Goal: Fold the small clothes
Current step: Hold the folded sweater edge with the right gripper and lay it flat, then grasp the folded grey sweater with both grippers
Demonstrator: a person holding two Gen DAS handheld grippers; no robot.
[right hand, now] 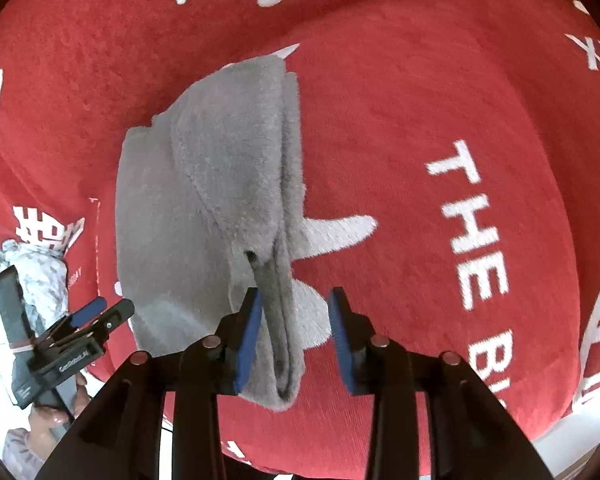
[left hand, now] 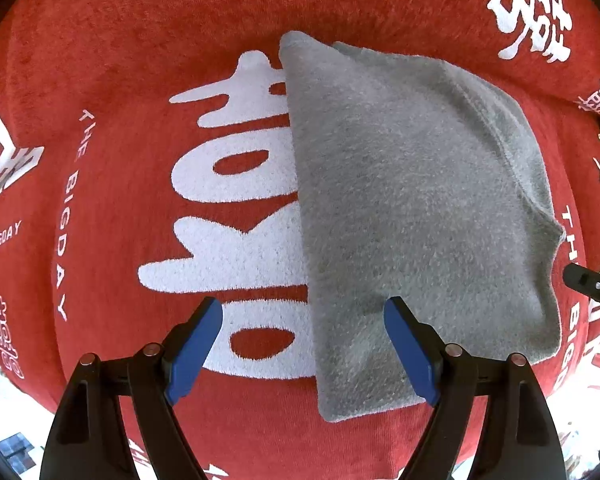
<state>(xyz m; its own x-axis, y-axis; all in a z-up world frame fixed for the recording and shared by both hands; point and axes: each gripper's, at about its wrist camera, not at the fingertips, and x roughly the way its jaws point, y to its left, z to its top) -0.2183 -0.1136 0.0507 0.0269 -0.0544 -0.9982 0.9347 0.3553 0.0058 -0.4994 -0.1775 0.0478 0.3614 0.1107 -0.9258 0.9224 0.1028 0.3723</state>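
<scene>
A small grey fleece garment (left hand: 412, 208) lies folded on a red cloth with white lettering (left hand: 140, 80). My left gripper (left hand: 303, 312) is open just above its near left edge, the right blue pad (left hand: 408, 348) over the grey fabric. In the right wrist view the same garment (right hand: 204, 200) lies folded in layers. My right gripper (right hand: 294, 304) is open, its left pad (right hand: 249, 336) against the folded edge, which lies between the jaws. The left gripper also shows in the right wrist view (right hand: 100, 312).
The red cloth (right hand: 420, 120) covers the whole work surface. A patterned pale cloth (right hand: 44, 272) lies off its left edge. The tip of the right gripper (left hand: 588, 284) shows at the right edge of the left wrist view.
</scene>
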